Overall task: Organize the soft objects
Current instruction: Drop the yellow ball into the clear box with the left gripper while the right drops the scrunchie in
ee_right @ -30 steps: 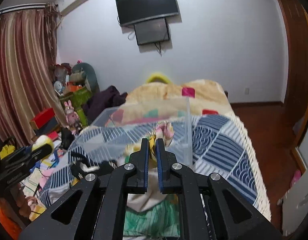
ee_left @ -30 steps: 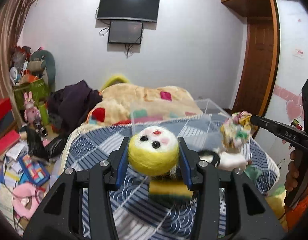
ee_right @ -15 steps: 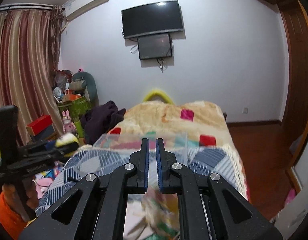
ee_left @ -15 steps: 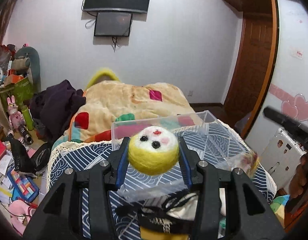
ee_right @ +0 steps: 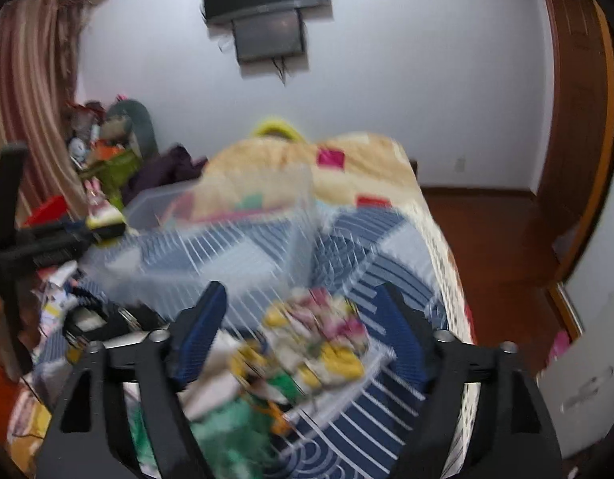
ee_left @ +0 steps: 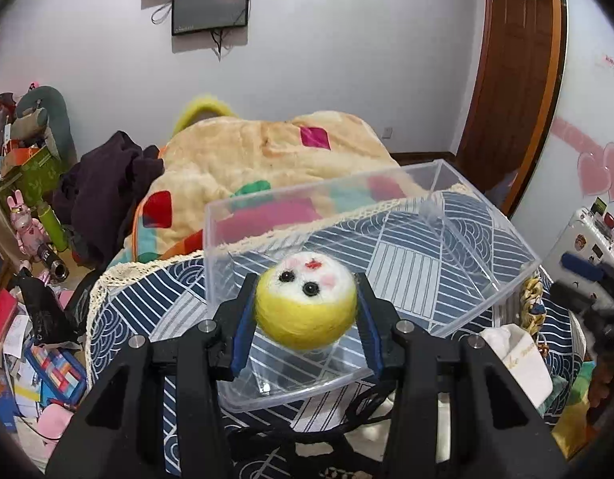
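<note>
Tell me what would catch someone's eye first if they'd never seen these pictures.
First the yellow felt ball with a little face, clamped in the left hand-held gripper right in front of the camera, over the clear plastic box on the blue patterned quilt. Next, the open right hand-held gripper above a blurred, colourful soft toy on the same quilt.
</note>
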Demonstrator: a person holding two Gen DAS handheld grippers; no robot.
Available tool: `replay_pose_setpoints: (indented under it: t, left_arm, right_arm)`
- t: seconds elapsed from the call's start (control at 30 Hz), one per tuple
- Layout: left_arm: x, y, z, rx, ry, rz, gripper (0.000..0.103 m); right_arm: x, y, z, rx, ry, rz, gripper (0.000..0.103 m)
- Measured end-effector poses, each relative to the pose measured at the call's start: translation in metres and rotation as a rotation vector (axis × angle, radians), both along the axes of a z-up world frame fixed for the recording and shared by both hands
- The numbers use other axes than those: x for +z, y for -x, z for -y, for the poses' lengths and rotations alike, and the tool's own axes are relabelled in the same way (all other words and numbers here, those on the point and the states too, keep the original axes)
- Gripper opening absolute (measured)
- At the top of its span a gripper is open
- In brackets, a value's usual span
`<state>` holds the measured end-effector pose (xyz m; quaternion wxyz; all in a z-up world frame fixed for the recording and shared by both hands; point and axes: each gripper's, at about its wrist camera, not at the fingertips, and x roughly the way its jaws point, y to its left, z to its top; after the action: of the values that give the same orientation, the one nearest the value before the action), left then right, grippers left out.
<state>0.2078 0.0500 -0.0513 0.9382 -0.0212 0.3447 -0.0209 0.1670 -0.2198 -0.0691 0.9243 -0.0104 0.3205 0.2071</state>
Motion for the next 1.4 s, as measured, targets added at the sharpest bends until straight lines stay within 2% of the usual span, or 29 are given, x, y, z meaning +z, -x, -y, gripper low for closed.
replay_pose_setpoints:
  t: [0.2,0.27,0.37,0.47,0.6,0.67,0.73,0.87,1.0,1.1,1.4]
  left_arm:
    - [-0.008,-0.012,0.004,-0.013,-0.014,-0.052,0.045]
    - [-0.010,-0.015,0.005,-0.016,-0.024,-0.066,0.045]
    - [-0.013,-0.018,0.005,-0.014,-0.031,-0.082,0.045]
    - [-0.015,-0.018,0.002,-0.017,-0.021,-0.091,0.049]
    - [-0.012,-0.017,0.001,-0.009,-0.028,-0.076,0.063]
    - [-0.009,-0.015,0.001,-0.009,-0.027,-0.067,0.065]
    - [-0.006,-0.013,0.000,-0.012,-0.022,-0.060,0.067]
    - [0.006,-0.003,-0.003,-0.007,-0.007,-0.026,0.079]
    - [0.019,0.012,-0.007,-0.002,-0.011,0.016,0.091]
    - [0.028,0.024,-0.008,0.001,-0.015,0.049,0.096]
    - [0.031,0.056,-0.005,-0.022,0.015,0.080,0.099]
  right_arm:
    - [-0.028,-0.020,0.006,0.012,-0.009,-0.123,0.074]
    - [-0.033,-0.021,0.007,0.020,-0.012,-0.147,0.045]
    - [-0.033,-0.015,0.015,0.020,-0.017,-0.155,0.022]
    - [-0.022,-0.002,0.023,0.005,-0.025,-0.110,0.018]
    - [0.009,0.010,0.026,0.002,-0.048,-0.015,0.018]
    - [0.024,0.015,0.025,0.011,-0.062,0.027,0.018]
    - [0.039,0.016,0.018,0.033,-0.078,0.063,0.018]
    - [0.054,0.006,-0.011,0.080,-0.069,0.095,0.018]
    - [0.049,-0.012,-0.038,0.115,-0.052,0.071,0.018]
    - [0.044,-0.030,-0.054,0.114,-0.032,0.049,0.018]
    - [0.023,-0.055,-0.076,0.113,0.060,-0.059,0.021]
